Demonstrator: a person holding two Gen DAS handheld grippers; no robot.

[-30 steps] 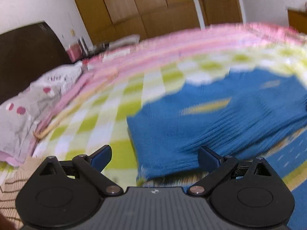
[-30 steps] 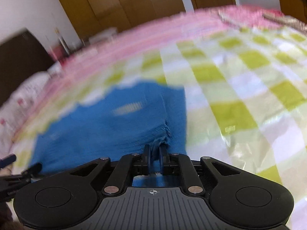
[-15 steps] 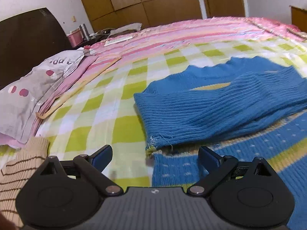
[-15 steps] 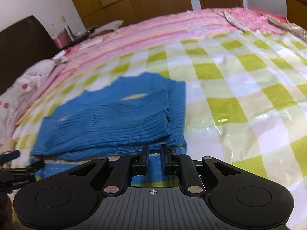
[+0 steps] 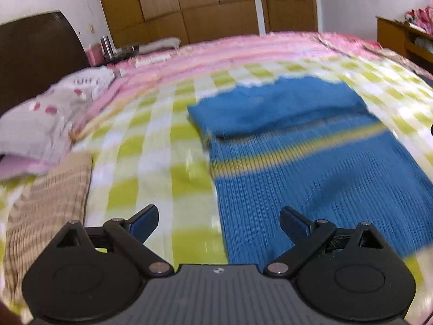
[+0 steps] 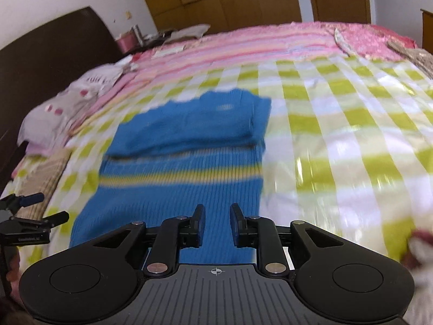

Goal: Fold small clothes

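A blue knitted sweater [image 5: 311, 162] with a yellow stripe lies flat on the checked bedspread, its sleeves folded across the chest. It fills the middle of the right wrist view as the sweater [image 6: 184, 168]. My left gripper [image 5: 218, 218] hangs open above the sweater's near left edge, with nothing between its fingers. My right gripper [image 6: 216, 220] is above the sweater's lower hem; its jaws are opening with a narrow gap, and nothing is held between them. The left gripper [image 6: 40, 208] also shows at the left edge of the right wrist view.
A beige striped garment [image 5: 46, 205] lies at the near left beside a spotted pillow [image 5: 46, 119]. The green and white checked cover [image 6: 338, 140] stretches to the right. Pink bedding [image 6: 257, 43], a dark headboard [image 5: 35, 54] and wooden wardrobes [image 5: 205, 2] lie beyond.
Both grippers have pulled back and risen, so the whole sweater now shows. The right gripper, shut on a sleeve end a second ago, has let go and its jaws have parted.
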